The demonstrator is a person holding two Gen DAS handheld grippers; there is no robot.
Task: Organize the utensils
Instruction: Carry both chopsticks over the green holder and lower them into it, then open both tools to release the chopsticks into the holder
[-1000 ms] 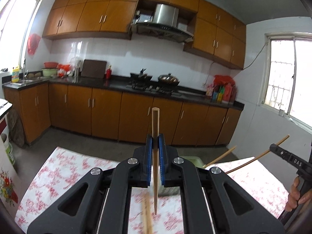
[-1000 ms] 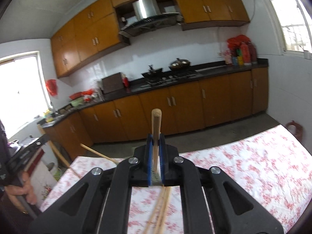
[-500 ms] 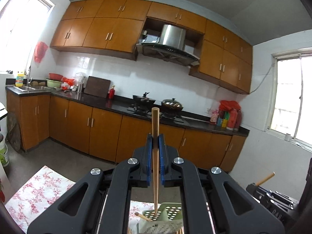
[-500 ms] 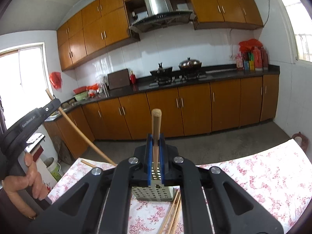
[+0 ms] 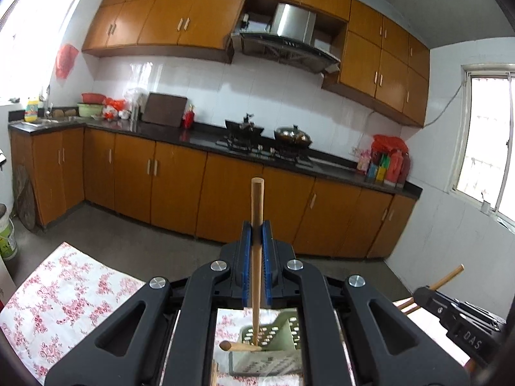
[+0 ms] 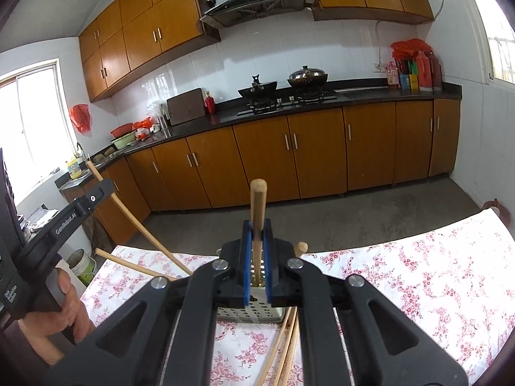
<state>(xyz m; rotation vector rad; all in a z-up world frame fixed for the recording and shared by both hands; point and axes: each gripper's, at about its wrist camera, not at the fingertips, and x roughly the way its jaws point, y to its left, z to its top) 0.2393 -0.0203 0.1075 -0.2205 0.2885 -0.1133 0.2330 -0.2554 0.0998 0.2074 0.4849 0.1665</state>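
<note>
My left gripper [image 5: 257, 231] is shut on a wooden chopstick [image 5: 256, 257], held upright with its lower tip over the pale green perforated utensil holder [image 5: 280, 334]. Another chopstick [image 5: 239, 346] leans out of that holder. My right gripper [image 6: 257, 230] is shut on a second chopstick [image 6: 257, 218], upright, its lower end in or just above the holder [image 6: 251, 313]. The left gripper's chopstick [image 6: 141, 225] also shows at the left of the right wrist view. Several loose chopsticks [image 6: 283, 347] lie on the table in front of the holder.
The table carries a red floral cloth [image 6: 418, 283]. The other handheld gripper shows at each view's edge [image 5: 457, 321] [image 6: 54, 234]. Kitchen cabinets and a stove counter [image 6: 289, 103] stand beyond the table. A bucket [image 6: 80, 265] sits on the floor.
Both grippers have risen and tilted up, then come over the holder. Both chopsticks now point down at the holder; the right one's tip has dropped toward it.
</note>
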